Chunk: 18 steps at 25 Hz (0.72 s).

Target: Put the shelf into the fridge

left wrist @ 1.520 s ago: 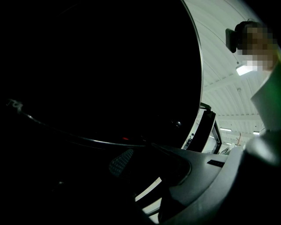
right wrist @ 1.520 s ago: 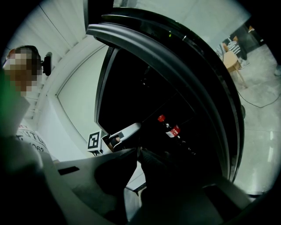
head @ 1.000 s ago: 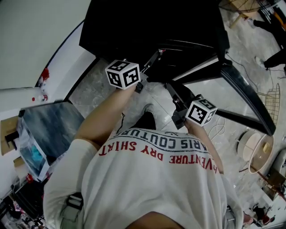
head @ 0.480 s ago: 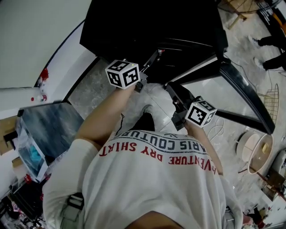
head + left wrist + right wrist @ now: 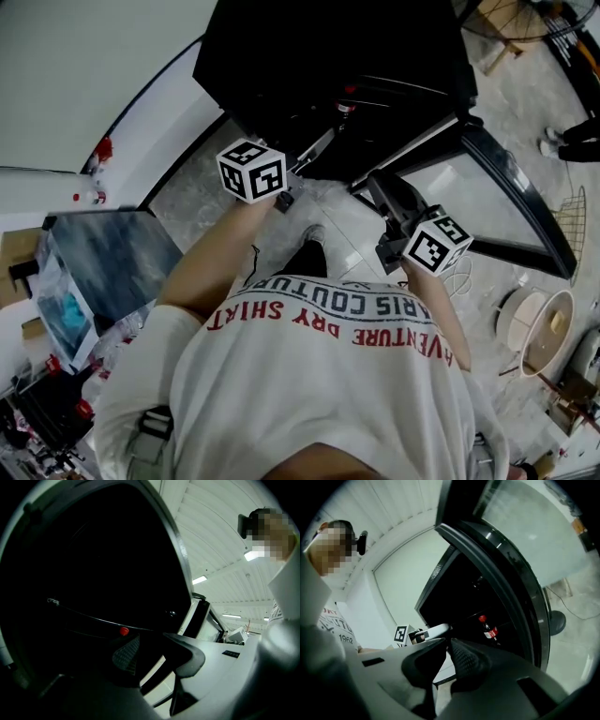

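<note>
The black fridge (image 5: 328, 56) stands open in front of me, its glass door (image 5: 511, 202) swung out to the right. The shelf is a pale panel with a dark edge, seen low between the jaws in both gripper views (image 5: 156, 670) (image 5: 444, 670). My left gripper (image 5: 305, 159) (image 5: 157, 656) points into the dark cabinet. Its jaws have just been opening and stand apart, with the shelf's edge passing between them. My right gripper (image 5: 375, 186) (image 5: 447, 656) is shut on the shelf's other side, beside the door frame. A red-capped bottle (image 5: 490, 630) stands inside.
A grey-topped table (image 5: 112, 253) with clutter is at my left and a white wall (image 5: 84, 66) lies behind it. Round wicker pieces (image 5: 539, 323) lie on the marble floor at right. Another person's foot (image 5: 567, 145) shows beyond the door.
My left gripper's cube has slid a little down and left, away from the fridge opening. The right cube has shifted right and rolled. The whole view has swung slightly.
</note>
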Motion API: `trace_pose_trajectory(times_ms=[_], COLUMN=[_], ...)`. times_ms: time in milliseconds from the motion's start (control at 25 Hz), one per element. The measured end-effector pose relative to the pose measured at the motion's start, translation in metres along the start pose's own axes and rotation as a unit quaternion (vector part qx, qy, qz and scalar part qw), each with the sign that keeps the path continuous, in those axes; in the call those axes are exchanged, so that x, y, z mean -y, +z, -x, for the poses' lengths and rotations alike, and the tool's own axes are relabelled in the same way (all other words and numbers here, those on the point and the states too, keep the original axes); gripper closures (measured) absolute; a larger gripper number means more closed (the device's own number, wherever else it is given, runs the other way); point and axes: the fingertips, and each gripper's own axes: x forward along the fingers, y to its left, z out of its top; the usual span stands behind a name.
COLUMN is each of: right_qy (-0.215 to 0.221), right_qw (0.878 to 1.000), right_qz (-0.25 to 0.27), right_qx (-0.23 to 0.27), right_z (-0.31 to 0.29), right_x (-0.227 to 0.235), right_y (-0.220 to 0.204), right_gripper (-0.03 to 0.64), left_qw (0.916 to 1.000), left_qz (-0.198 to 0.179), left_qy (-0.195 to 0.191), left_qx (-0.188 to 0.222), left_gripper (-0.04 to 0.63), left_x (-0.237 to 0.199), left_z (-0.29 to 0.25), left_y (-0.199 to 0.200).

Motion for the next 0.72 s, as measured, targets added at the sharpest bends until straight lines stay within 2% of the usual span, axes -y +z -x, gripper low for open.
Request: trace_pose_trajectory(times_ms=[160,240,440,560,720], right_qy=[-0.002,0.003,0.045,0.068,0.081], right_qw=[0.997,0.996,0.990,0.986,0.980], right_qz=[0.072,0.094,0.130,0.146,0.179], right_qx=[0.006,0.009,0.026,0.032,0.031], right_z=[0.010,0.016,0.038,0.054,0.068], right_x=[-0.020,-0.033,-0.086,-0.113,-0.136], right_y=[0.018,0.025,0.044,0.047,0.047], right_gripper=[0.575,0.578,0.588,0.589,0.592], left_qw=[0.9992,0.9985,0.9931,0.9926,0.9920], left_qz=[-0.006,-0.008,-0.034,-0.046,-0.063], left_qy=[-0.039,-0.054,-0.112,-0.111,-0.104], left_qx=[-0.004,0.001,0.013,0.016,0.033], left_gripper=[0.445,0.478,0.510,0.535,0.546], left_x=[0.040,0.063,0.139,0.174,0.199], left_z=[0.028,0.043,0.078,0.094,0.112], left_y=[-0.001,0.001,0.012,0.017,0.027])
